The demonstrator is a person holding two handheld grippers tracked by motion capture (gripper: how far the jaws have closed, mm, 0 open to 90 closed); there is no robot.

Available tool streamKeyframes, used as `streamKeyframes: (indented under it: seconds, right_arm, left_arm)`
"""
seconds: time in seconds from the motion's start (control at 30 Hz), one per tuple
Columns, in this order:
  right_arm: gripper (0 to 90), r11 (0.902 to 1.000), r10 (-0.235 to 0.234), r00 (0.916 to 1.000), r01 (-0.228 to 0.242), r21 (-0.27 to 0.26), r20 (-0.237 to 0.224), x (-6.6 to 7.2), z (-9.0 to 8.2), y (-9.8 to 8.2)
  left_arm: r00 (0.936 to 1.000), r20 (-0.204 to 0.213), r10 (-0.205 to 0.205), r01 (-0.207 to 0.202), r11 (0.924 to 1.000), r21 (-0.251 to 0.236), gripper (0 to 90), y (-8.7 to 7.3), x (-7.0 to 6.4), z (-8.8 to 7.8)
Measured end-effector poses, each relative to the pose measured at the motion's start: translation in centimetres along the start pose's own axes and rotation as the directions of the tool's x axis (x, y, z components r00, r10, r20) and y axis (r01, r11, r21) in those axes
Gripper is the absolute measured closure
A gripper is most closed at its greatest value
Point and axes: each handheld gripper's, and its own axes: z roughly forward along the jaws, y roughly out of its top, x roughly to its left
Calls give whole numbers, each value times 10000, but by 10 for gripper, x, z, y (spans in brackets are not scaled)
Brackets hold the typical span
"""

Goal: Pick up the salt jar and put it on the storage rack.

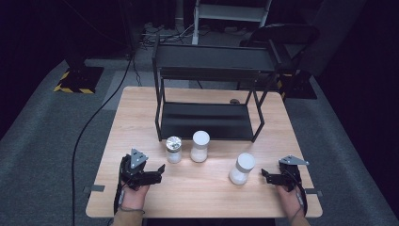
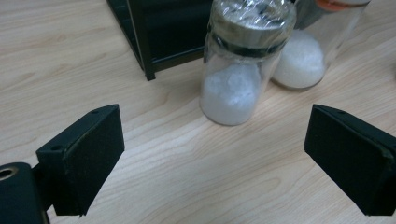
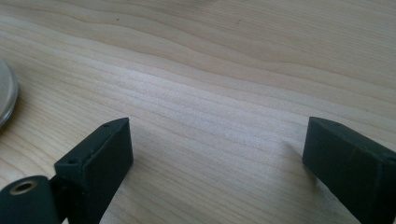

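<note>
The wooden table [image 1: 141,108] has open board along its near edge, between the two grippers. The black rack [image 1: 207,89] fills the far half; its top shelf hides part of the lower one. Three upright jars stand before it: a white-lidded jar [image 1: 199,146], a right jar [image 1: 242,168] and a silver-lidded jar [image 1: 173,149]. The left gripper [image 1: 159,172], jaws wide and empty, faces the silver-lidded jar. The right gripper [image 1: 265,175], also open and empty, sits just beside the right jar.
</note>
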Motion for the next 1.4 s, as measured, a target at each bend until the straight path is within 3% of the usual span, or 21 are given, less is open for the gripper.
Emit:
streamKeyframes:
  seconds: [0.33, 0.77, 1.1, 1.4]
  right_arm:
    - [80, 10000, 0, 10000, 0, -1, 0, 0, 0, 0]
    - [80, 10000, -4, 10000, 4, -2, -4, 0, 0, 0]
    - [80, 10000, -4, 10000, 4, -2, -4, 0, 0, 0]
    - [80, 10000, -4, 10000, 4, -1, -4, 0, 0, 0]
  left_arm:
    - [9997, 204, 124, -117, 9994, -327, 45, 6, -1, 9]
    - [9998, 16, 187, -185, 9962, -850, 43, 8, -8, 32]
    - [9996, 56, 274, -268, 9955, -904, 47, 8, -11, 49]
    - [9988, 130, 480, -472, 9973, -565, 67, 13, -11, 66]
